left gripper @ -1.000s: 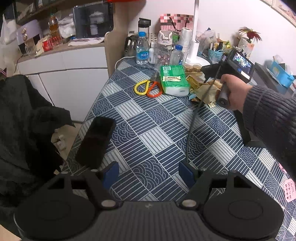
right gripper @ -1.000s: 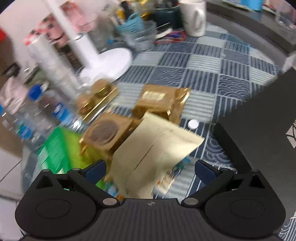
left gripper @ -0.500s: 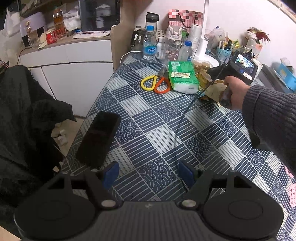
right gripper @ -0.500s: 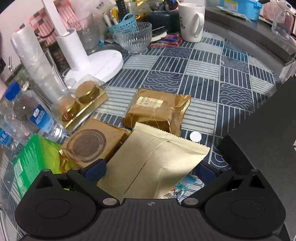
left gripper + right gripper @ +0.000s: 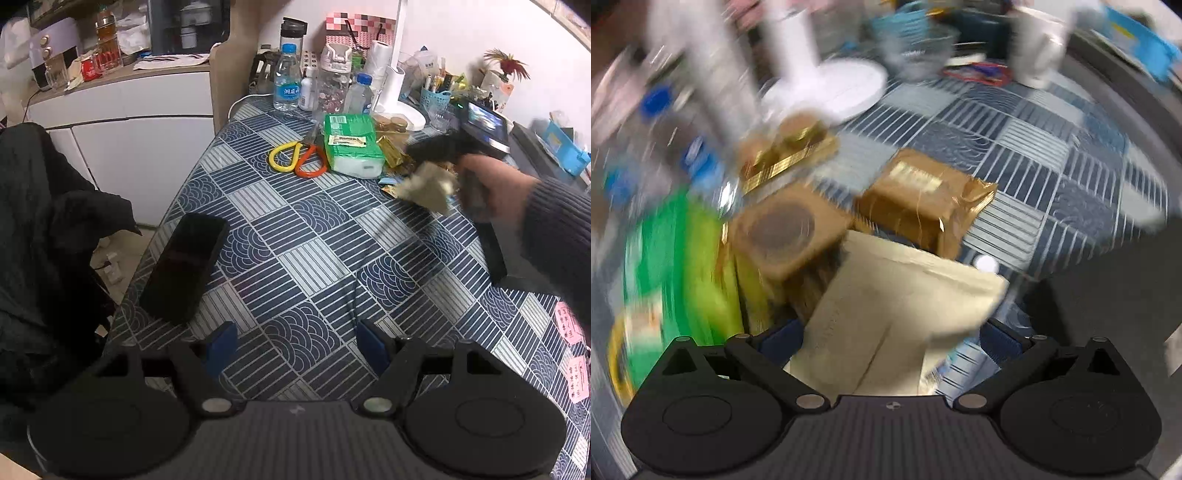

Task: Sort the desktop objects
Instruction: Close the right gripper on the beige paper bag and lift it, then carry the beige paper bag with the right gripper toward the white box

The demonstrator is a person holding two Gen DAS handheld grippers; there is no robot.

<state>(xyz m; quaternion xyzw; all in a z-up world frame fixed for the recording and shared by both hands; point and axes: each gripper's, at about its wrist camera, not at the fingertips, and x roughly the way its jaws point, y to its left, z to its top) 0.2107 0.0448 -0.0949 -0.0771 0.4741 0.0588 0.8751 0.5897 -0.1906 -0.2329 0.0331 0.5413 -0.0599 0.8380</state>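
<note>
My left gripper (image 5: 297, 343) hangs open over the patterned table (image 5: 295, 258) near its front edge, with nothing between its fingers. A black phone (image 5: 184, 269) lies just ahead to its left. Farther back are yellow-and-orange scissors (image 5: 299, 158) and a green tissue pack (image 5: 351, 147). A hand holds my right gripper (image 5: 890, 338), whose jaws stand wide and press on a beige pouch (image 5: 901, 314). From the left wrist view the pouch (image 5: 428, 186) looks crumpled and blurred. Behind it lie a brown box (image 5: 786, 229), a gold packet (image 5: 923, 192) and a gold tray (image 5: 786, 155).
Water bottles (image 5: 286, 88), a white lamp base (image 5: 831, 92), a glass bowl and a mug crowd the back of the table. A black slab (image 5: 1108, 295) lies at the right. A dark coat (image 5: 44, 221) hangs left of the table, and pink notes (image 5: 569, 321) lie at its right edge.
The right gripper has rolled and its view has gone blurry, while the beige pouch stays between its fingers. The left gripper has kept still.
</note>
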